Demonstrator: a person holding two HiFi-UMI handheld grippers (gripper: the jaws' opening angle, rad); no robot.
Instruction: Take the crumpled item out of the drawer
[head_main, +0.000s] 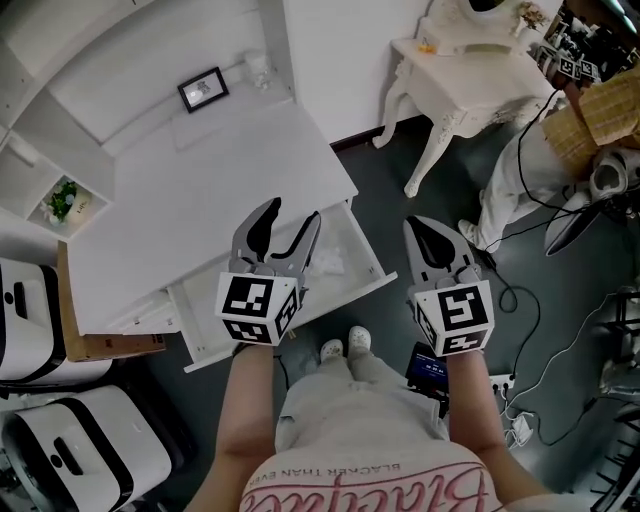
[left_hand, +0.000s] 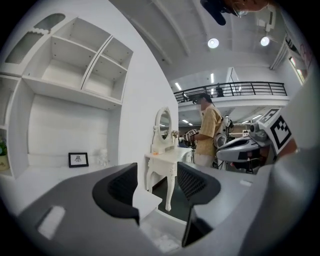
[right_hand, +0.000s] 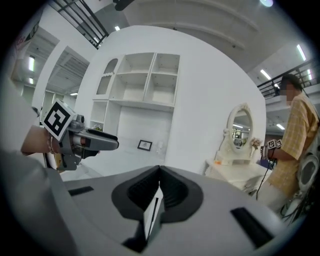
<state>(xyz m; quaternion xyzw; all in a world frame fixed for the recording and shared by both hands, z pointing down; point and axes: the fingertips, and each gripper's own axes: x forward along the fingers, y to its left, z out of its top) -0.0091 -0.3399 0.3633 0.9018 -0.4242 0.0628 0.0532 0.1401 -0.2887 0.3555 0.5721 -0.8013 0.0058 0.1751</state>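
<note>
While the drawer stands pulled out from the white desk, dark floor lies open at its right. The crumpled item lies in the drawer's right end, just right of the left hand-held gripper, whose jaws stand spread and empty. The right hand-held gripper, clenched, hovers over that floor. The item is a lump; no long axis shows.

White crumpled item, lying loose in the open white drawer, towards its right end
</note>
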